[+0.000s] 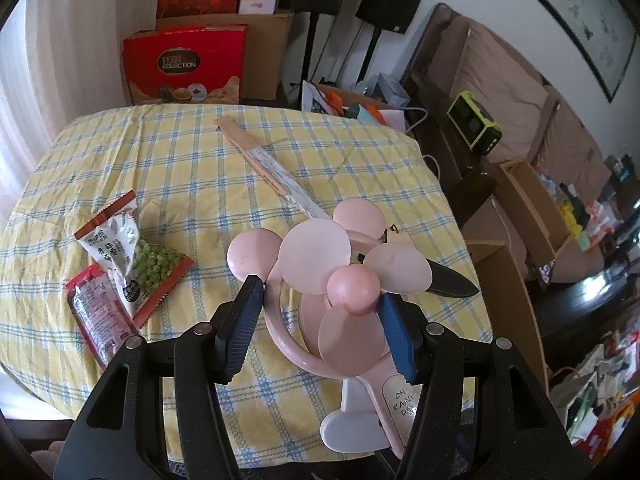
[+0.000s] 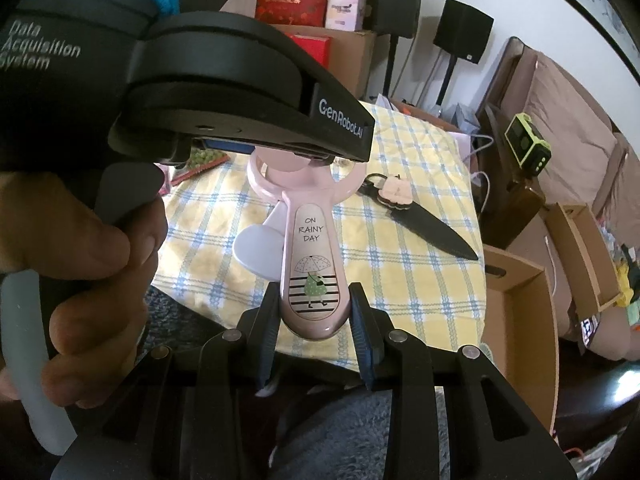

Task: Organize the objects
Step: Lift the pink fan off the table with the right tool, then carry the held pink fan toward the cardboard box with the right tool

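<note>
The pink handheld fan [image 1: 340, 288] is held above the near edge of the table, with both grippers on it. The right gripper [image 2: 316, 320] is clamped on the smooth, rounded handle end with the "ON RAINY DAY" label. The left gripper [image 1: 320, 320] stands about half open around the fan head; its ribbed blue pads [image 1: 394, 332] touch the round hub and the ring, but I cannot tell if they press. The soft blades are oval. Behind lie a black pointed sheath [image 2: 428, 226], a folded paper fan [image 1: 272, 168] and two crinkled snack packets [image 1: 132, 252] on the yellow checked tablecloth [image 1: 160, 152].
</note>
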`<state>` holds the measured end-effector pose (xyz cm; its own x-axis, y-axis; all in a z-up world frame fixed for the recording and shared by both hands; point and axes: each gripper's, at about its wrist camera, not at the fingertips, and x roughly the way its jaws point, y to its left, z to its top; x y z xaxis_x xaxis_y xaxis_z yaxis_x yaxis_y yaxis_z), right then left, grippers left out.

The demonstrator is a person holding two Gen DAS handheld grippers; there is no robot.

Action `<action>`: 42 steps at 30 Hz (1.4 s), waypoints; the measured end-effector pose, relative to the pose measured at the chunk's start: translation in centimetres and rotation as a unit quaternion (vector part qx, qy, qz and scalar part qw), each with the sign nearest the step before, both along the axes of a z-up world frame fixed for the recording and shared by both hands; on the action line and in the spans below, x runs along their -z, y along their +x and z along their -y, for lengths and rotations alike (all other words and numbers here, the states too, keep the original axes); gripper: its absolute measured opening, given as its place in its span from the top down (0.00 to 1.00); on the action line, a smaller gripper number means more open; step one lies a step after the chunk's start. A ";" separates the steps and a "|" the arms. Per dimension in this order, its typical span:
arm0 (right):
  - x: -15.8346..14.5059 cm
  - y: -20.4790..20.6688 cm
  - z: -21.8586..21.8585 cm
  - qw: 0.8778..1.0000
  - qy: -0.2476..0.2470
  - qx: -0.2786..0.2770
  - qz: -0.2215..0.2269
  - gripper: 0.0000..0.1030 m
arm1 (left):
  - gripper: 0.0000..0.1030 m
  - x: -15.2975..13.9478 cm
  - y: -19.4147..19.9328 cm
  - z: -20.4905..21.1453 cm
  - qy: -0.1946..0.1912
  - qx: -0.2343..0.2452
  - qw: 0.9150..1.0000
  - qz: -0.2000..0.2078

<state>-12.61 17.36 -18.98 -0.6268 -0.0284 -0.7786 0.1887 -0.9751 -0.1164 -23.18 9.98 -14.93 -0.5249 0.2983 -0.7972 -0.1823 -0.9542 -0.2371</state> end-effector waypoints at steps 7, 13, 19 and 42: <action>-0.7 0.7 0.2 1.000 -0.006 -0.007 -0.012 0.68 | 0.47 -1.3 0.8 0.4 -0.011 -0.006 1.000 -0.009; -2.1 1.9 -0.3 0.999 -0.017 -0.011 -0.035 0.68 | 0.47 -3.7 2.3 -0.2 -0.027 -0.013 0.999 -0.037; -3.6 3.0 -1.5 0.998 -0.026 -0.008 -0.059 0.68 | 0.47 -6.2 3.7 -1.2 -0.032 -0.011 0.997 -0.062; -3.3 4.0 -3.3 0.998 -0.003 -0.001 -0.060 0.68 | 0.75 -6.1 4.2 -3.9 0.002 0.025 1.000 -0.018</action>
<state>-8.59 20.63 -15.65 -0.7161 -0.0330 -0.6972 0.1746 -0.9756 -0.1332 -19.00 13.87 -8.83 -0.5377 0.3277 -0.7769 -0.2388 -0.9428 -0.2324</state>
